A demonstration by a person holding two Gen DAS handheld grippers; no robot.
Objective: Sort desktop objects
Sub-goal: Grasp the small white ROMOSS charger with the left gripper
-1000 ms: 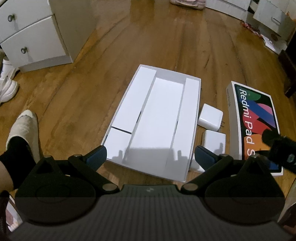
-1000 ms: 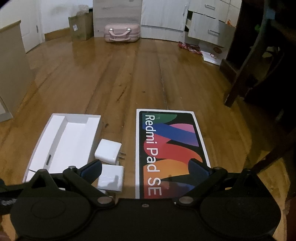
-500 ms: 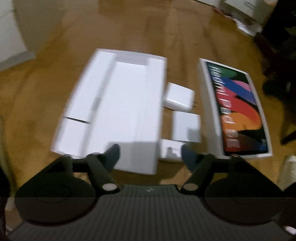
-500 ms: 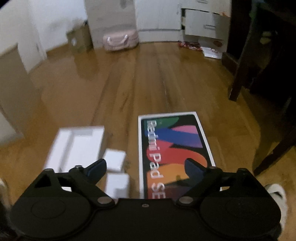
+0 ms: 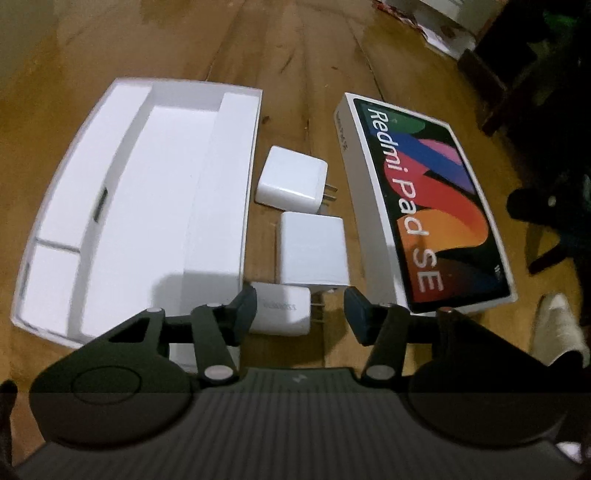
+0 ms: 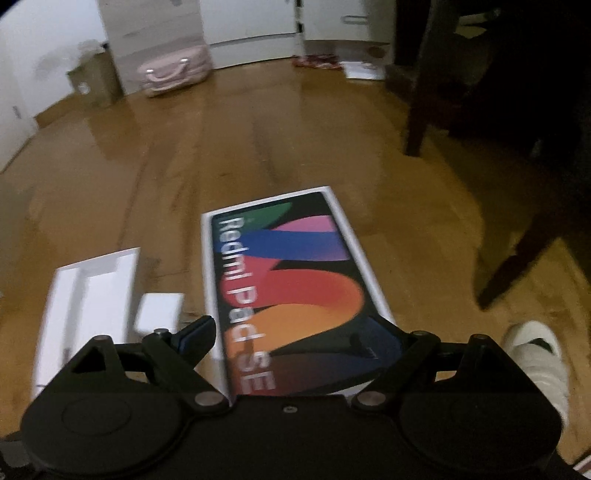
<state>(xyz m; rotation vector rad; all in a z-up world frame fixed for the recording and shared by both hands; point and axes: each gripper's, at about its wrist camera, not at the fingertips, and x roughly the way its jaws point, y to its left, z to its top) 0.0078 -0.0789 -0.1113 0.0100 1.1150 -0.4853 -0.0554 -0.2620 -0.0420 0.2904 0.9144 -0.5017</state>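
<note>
Everything sat on a glossy wooden plank floor [image 5: 295, 74], no raised surface in view. White box tray [image 5: 140, 206] lay at left, compartments empty. Printed tablet box lid [image 5: 424, 199] lay at right, face up. Between them, three white chargers in a near-to-far row: far charger [image 5: 290, 181] with prongs pointing right, middle charger [image 5: 314, 251], near charger [image 5: 280, 308] with prongs right.

Left tongs [image 5: 300, 308] hung low over the near charger; jaws had just been closing, charger between them. Left pad looked at or just short of the charger's left edge, right pad clearly apart from the prongs, so not gripped yet.

Right tongs [image 6: 299, 343] hovered over the near end of the lid, jaws spread wide to either side of it, nothing pinched. Right view was motion-blurred.

Room: white cabinets [image 6: 255, 33] along the far wall, pink bag [image 6: 171, 75] and cardboard box [image 6: 98, 79] on the floor beside them, dark wooden furniture legs [image 6: 417, 85] at right, a person's white shoe [image 6: 535, 354] near right.
</note>
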